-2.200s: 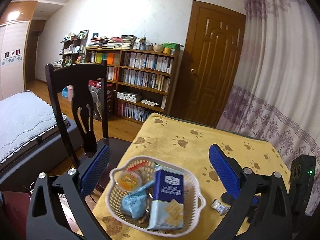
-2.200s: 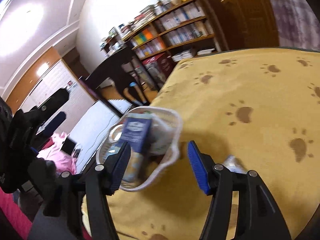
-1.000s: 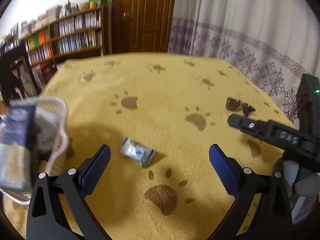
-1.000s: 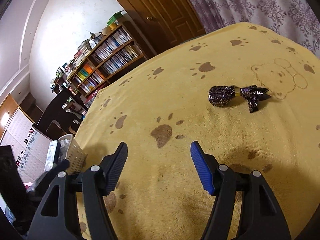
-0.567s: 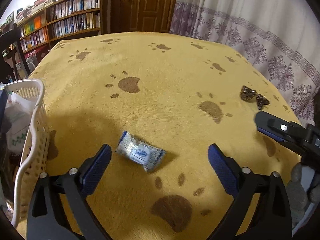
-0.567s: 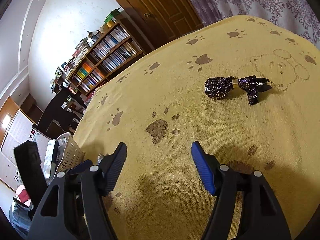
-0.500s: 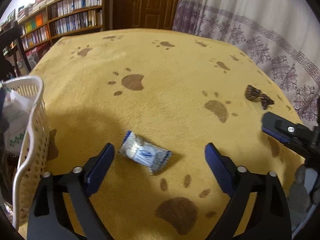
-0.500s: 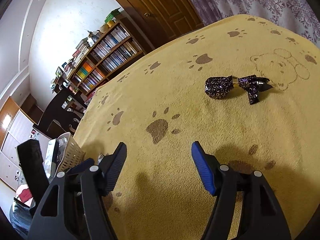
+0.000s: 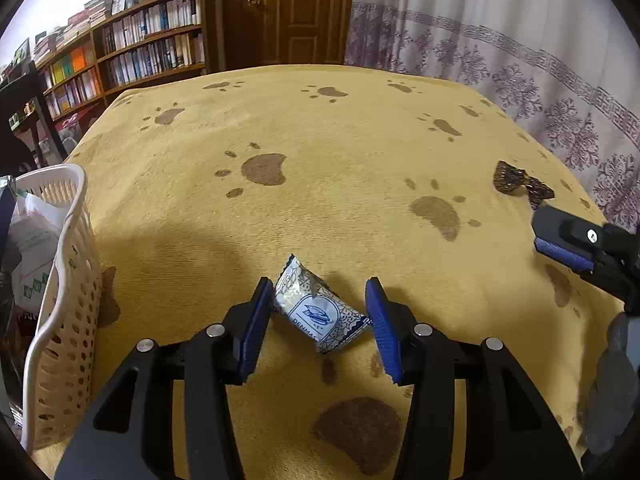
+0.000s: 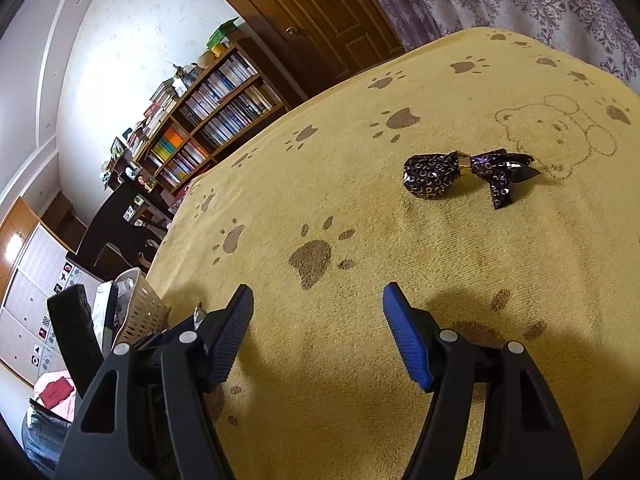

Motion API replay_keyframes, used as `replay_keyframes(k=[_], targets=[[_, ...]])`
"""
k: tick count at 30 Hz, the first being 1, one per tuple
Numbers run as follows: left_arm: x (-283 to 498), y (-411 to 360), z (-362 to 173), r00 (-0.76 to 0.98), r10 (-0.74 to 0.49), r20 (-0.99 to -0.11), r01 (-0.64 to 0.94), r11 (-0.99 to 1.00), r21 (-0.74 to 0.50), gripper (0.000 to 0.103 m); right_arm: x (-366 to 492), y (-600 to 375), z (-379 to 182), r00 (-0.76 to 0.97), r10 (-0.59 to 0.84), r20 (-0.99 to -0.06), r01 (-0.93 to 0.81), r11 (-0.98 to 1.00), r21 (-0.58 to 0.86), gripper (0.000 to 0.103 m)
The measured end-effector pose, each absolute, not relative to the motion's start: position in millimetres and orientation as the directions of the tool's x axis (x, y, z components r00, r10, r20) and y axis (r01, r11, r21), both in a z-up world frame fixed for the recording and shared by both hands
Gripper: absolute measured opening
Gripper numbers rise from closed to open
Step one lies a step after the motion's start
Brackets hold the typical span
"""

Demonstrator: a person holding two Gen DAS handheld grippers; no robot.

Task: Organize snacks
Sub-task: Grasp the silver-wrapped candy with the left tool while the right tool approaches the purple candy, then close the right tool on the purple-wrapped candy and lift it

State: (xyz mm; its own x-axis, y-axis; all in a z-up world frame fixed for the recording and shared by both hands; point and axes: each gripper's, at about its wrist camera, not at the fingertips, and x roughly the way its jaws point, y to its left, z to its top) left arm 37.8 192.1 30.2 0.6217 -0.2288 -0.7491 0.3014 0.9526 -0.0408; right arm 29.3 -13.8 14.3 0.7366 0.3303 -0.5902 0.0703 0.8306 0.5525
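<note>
The left gripper (image 9: 318,320) has narrowed its jaws around the packet (image 9: 320,312) on the cloth (image 9: 320,140), pads just beside it, near the basket (image 9: 64,280). The right gripper (image 10: 318,332) hovers, jaws apart as before.

Basket (image 9: 60,280) contents cut off at the left edge.

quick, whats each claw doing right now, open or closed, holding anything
Left claw: open, straddling the white snack packet, not clamped yet.
Right claw: open, empty.
</note>
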Motion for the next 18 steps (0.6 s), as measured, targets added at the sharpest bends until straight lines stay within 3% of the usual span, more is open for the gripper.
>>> replay_keyframes(k=[11,18], targets=[[12,183,60,0.673,-0.267,-0.690,0.343,0.939,-0.029,0.049,14,-81,21,0.805,0.188,-0.563,0.220,0.787,0.576,0.067],[0,180,82,0.700,-0.286,-0.655,0.354,0.935,-0.029,0.049,9,-124,16,0.812,0.096,-0.575,0.322,0.748,0.580,0.074]])
